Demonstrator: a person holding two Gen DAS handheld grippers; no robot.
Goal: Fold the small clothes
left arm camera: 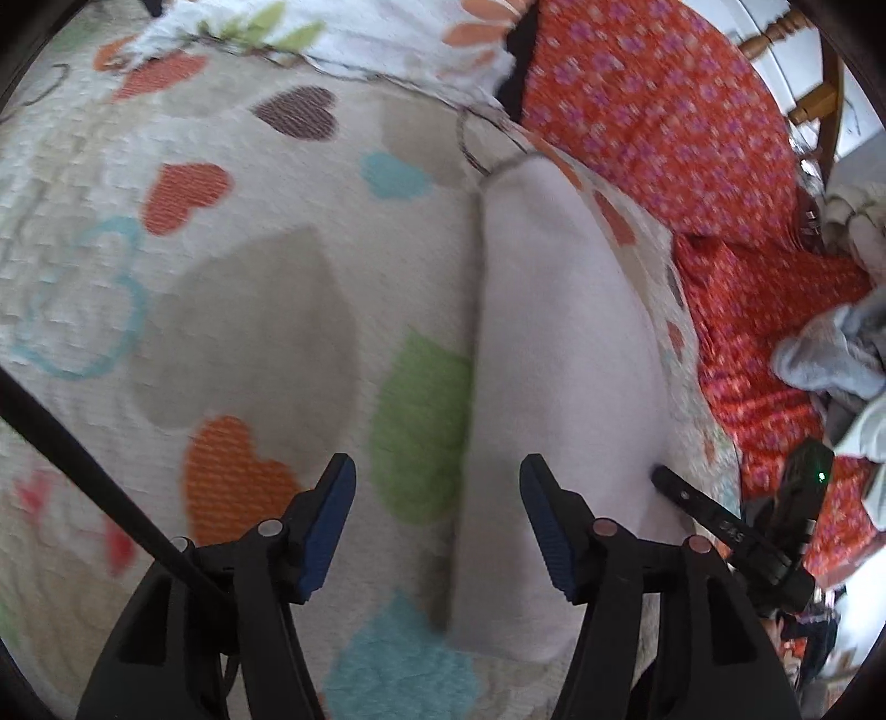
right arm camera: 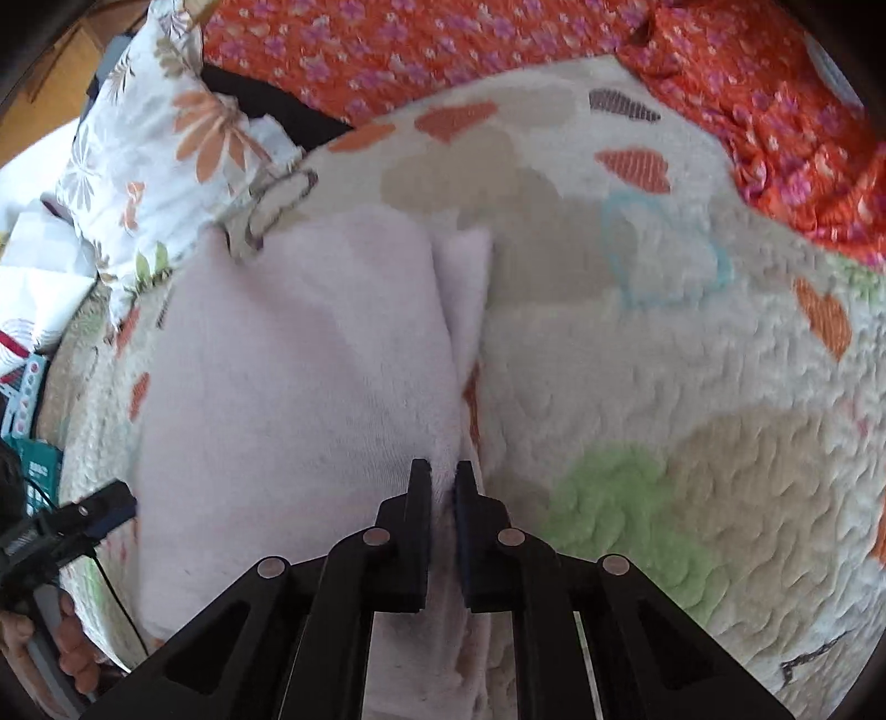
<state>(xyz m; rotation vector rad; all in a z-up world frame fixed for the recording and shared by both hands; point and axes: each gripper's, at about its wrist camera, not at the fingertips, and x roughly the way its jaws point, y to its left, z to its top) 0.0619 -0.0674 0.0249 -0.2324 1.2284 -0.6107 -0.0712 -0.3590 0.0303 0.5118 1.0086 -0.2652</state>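
A pale pink-white fleece garment (left arm camera: 559,354) lies folded lengthwise on a heart-patterned blanket (left arm camera: 232,310). My left gripper (left arm camera: 437,487) is open and empty, hovering over the garment's left edge and the blanket. In the right wrist view the garment (right arm camera: 299,376) fills the left centre, with a folded layer along its right edge. My right gripper (right arm camera: 443,482) is shut on that right edge of the garment. The other gripper's tip (left arm camera: 698,504) shows at the garment's right side in the left wrist view.
Red floral cloth (left arm camera: 653,111) lies beyond the blanket, also in the right wrist view (right arm camera: 421,50). A white leaf-print pillow (right arm camera: 149,144) sits at the upper left. Grey and white clothes (left arm camera: 830,360) are piled at the right. A wooden chair (left arm camera: 803,83) stands behind.
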